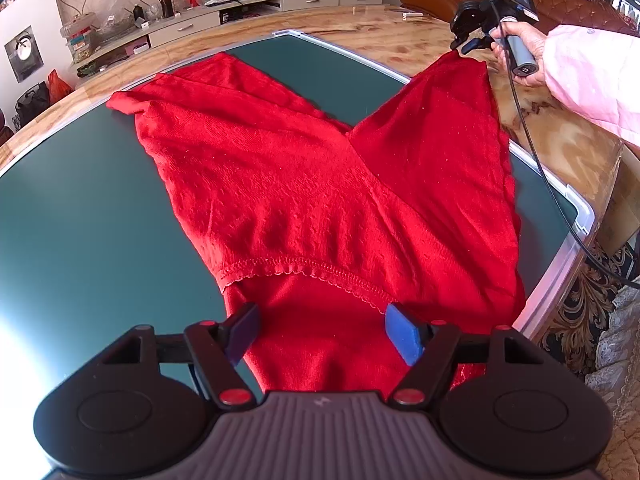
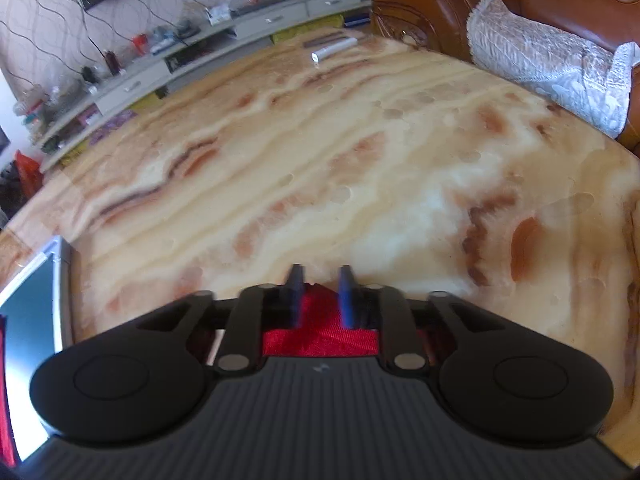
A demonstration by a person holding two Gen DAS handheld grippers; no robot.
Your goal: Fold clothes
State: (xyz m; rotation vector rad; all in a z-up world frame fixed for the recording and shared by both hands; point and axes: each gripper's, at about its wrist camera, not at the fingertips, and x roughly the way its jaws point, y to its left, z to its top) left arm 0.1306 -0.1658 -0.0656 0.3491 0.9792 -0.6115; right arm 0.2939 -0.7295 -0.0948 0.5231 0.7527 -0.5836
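While the left gripper (image 1: pixel 322 330) hangs released over the red knitted garment (image 1: pixel 304 184) on the dark green mat (image 1: pixel 80 220), the right gripper (image 2: pixel 321 294) pinches its far tip; the contact is blurred, partly hidden behind the fingers.

Both wrist views low, perhaps sharing garment (image 1: pixel 320 200)

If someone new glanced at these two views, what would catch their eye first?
The bright red knit garment sprawls across the dark green mat. The right tool lifts one corner above the marble table, while the left tool hovers open at the scalloped hem.
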